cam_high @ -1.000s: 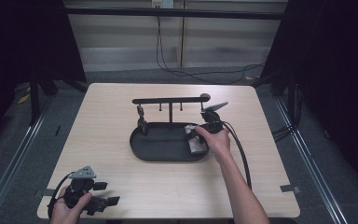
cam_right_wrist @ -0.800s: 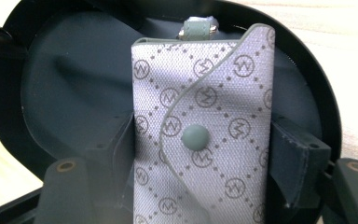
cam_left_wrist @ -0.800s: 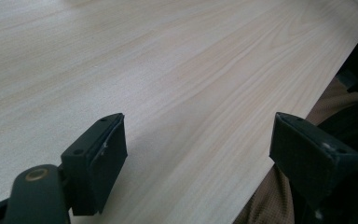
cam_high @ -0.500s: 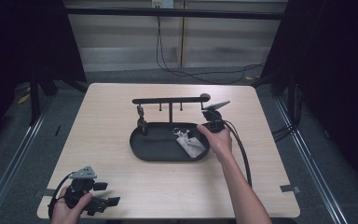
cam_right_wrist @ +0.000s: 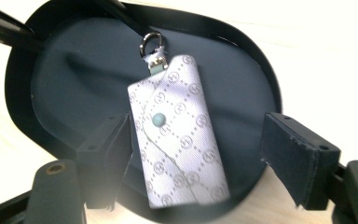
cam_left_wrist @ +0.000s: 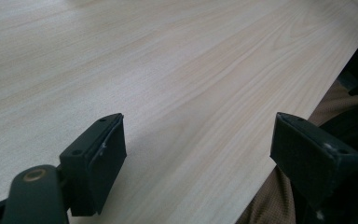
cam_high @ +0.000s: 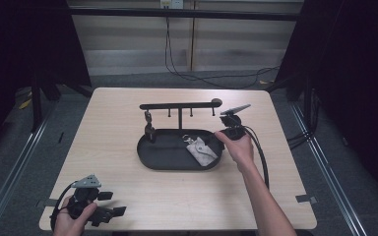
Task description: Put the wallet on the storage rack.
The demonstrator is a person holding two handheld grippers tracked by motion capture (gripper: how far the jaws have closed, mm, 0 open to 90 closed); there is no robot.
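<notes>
High view: my right gripper point(cam_high: 225, 129) sits at the tray's point(cam_high: 150, 158) right rim, over the pouch point(cam_high: 200, 150) lying inside. My left gripper point(cam_high: 109, 212) rests at the table's point(cam_high: 113, 113) near-left corner.

Left gripper view: jaws spread wide, nothing between them.

Right gripper view: jaws released, straddling the pouch point(cam_right_wrist: 179, 135), its ring point(cam_right_wrist: 150, 43) pointing away. I judge it best to descend squarely and close across the pouch's width, clear of the rim.

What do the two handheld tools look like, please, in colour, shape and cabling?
Both are black. The left tool carries a grey three-cornered plate on top, as does the right tool, and a black cable trails from the right one. Each has two flat, blocky black jaws with small screw holes. The forearms are bare.
</notes>
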